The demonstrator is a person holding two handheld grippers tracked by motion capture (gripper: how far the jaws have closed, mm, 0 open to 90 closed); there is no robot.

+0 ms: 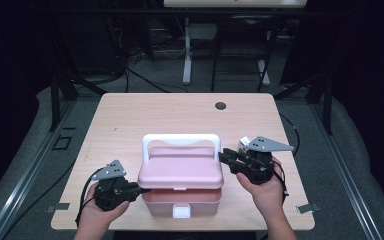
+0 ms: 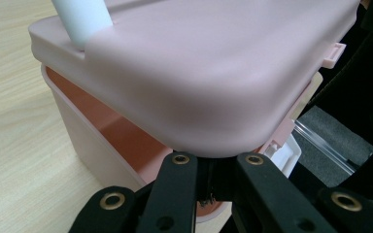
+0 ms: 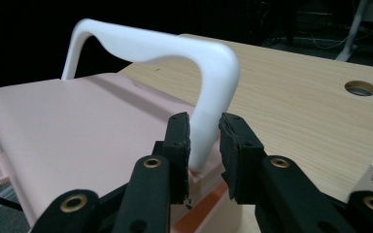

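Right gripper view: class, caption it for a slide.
Right gripper jaws straddle the white handle of a pink box.

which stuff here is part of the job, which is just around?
In the job:
pink box
its pink lid, raised off the box
white handle, between the right gripper jaws
left gripper, under the lid's corner

Just around:
table
cable hole
desk legs behind
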